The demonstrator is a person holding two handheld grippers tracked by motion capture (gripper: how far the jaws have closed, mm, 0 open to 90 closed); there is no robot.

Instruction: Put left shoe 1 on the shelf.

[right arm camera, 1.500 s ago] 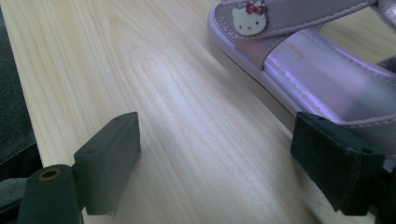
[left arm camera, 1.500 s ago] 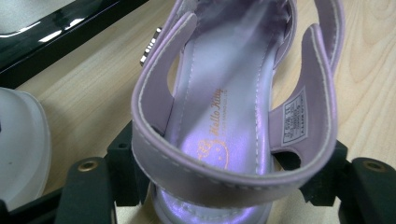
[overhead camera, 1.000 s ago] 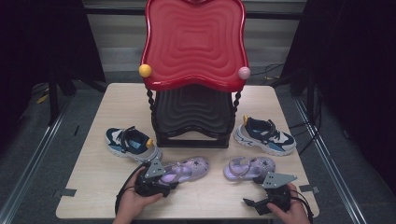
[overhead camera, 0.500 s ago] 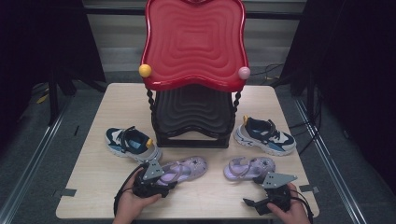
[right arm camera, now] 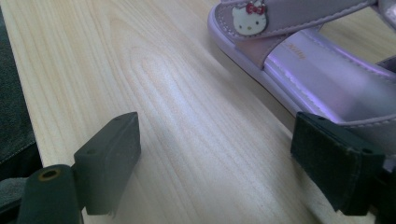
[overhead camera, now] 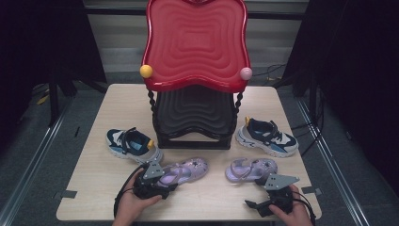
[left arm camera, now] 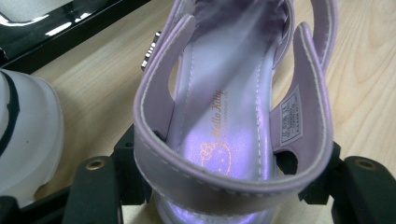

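**Two hand-held grippers at a pair of lilac sandals on a wooden table**

Nearest the viewer, two hands reach in from the bottom edge of the high view, each holding a black two-jaw gripper topped with a grey three-cornered plate. The left gripper (overhead camera: 162, 181) sits at the heel of the left sandal (overhead camera: 181, 170), a small lilac shoe with a glossy, pearly insole and soft matte straps edged in white stitching. In the left gripper view the curved heel strap lies between the two black, blocky jaws, which press against its sides, one on each flank. The jaws have just been opening a little, with the strap between them. A gold cartoon print marks the insole.

The right gripper (overhead camera: 266, 203) rests on the table near the front right corner. In the right gripper view its jaws stand spread wide over bare wood, holding nothing. The right sandal (right arm camera: 299, 51) lies just past the right jaw, its strap bearing a small white cat-face charm with a red bow.

The table (overhead camera: 103, 117) is pale wood-grain laminate, smooth and matte.

Farther back, two chunky sneakers in navy, white and light blue stand apart: the left sneaker (overhead camera: 133, 144) and the right sneaker (overhead camera: 266, 135).

Between them stands a two-tier shoe rack (overhead camera: 195, 117): a black ribbed lower shelf and a glossy red wavy-edged upper shelf with rippled rings. Both shelves hold nothing. A yellow ball (overhead camera: 146, 71) and a pink ball (overhead camera: 245, 73) cap its twisted posts.
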